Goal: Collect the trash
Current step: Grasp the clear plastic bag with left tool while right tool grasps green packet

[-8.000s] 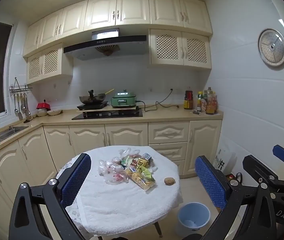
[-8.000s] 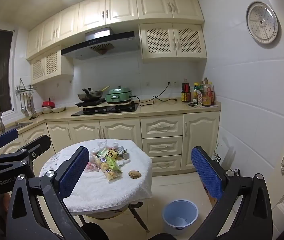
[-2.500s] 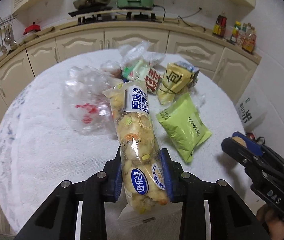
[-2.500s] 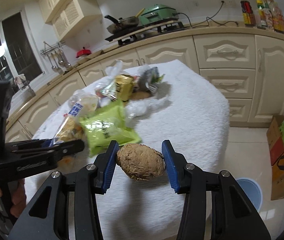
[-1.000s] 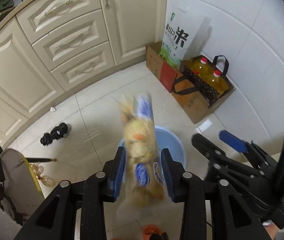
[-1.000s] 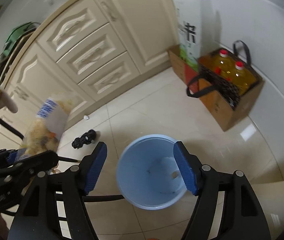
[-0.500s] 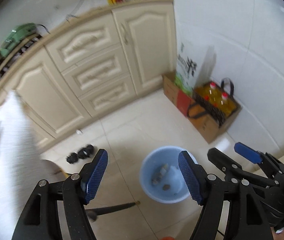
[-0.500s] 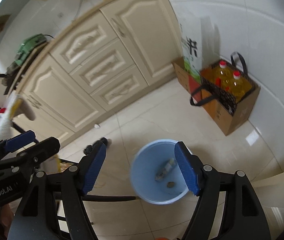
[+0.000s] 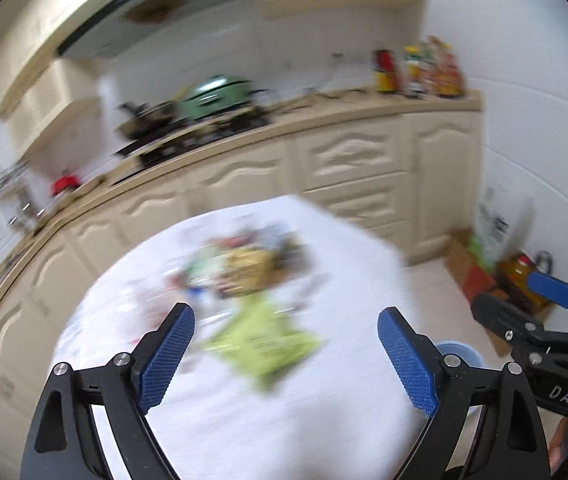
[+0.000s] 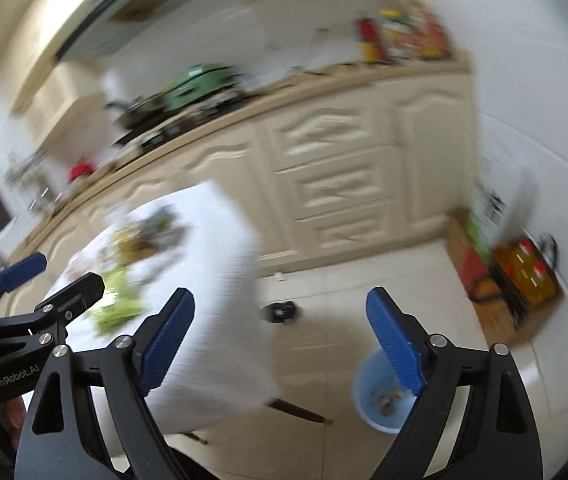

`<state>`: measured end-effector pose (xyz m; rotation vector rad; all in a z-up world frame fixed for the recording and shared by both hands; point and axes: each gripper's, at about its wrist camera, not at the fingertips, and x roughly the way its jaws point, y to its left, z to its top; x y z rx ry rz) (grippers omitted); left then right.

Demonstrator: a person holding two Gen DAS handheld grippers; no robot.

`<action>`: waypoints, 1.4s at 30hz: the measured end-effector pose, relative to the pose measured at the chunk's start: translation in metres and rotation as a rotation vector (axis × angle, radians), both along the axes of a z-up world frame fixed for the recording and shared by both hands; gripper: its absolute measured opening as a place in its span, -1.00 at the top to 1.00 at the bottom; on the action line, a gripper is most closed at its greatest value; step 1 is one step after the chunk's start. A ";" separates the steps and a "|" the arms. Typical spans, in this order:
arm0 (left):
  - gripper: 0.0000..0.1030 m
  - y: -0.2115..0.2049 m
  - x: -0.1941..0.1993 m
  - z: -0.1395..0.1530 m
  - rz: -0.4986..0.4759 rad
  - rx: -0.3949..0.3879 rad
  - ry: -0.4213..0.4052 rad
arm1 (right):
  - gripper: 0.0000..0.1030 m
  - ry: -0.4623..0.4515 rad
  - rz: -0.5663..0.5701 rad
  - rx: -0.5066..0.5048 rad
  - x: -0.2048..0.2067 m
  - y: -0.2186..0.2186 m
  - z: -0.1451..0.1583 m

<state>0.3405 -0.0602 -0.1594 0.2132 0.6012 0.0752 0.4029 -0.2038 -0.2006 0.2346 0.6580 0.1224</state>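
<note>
Both tools' jaws are opening, empty: left tool point(image 9: 286, 354) above green packet point(image 9: 263, 342), right tool point(image 10: 279, 342) over floor.

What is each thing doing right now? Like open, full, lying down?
left gripper: jaws opening, nothing between them.
right gripper: jaws opening, nothing between them.
blue bin: upright on the floor, some trash inside.
green snack bag: lying flat on the table.
trash pile: heaped mid-table, blurred.
cabinet drawers: shut.

I see a round, white-cloth-covered table point(image 9: 324, 420); on it a blurred wrapper pile point(image 9: 243, 264) and a lime-green packet point(image 9: 263, 344).
</note>
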 end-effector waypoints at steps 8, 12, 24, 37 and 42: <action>-0.77 0.113 -0.021 -0.019 0.177 -0.103 0.028 | -0.84 0.080 0.273 -0.128 0.056 0.135 -0.013; -0.77 0.143 -0.031 -0.031 0.201 -0.137 0.063 | -0.84 0.148 0.325 -0.177 0.081 0.168 -0.038; -0.77 0.208 -0.002 -0.041 0.172 -0.301 0.203 | 0.13 0.139 0.321 -0.116 0.092 0.158 -0.046; 0.49 0.234 0.010 -0.030 0.173 -0.366 0.264 | 0.12 0.144 0.312 -0.074 0.093 0.153 -0.050; 0.58 0.236 -0.003 -0.005 0.167 -0.429 0.235 | 0.13 0.125 0.324 -0.049 0.079 0.152 -0.044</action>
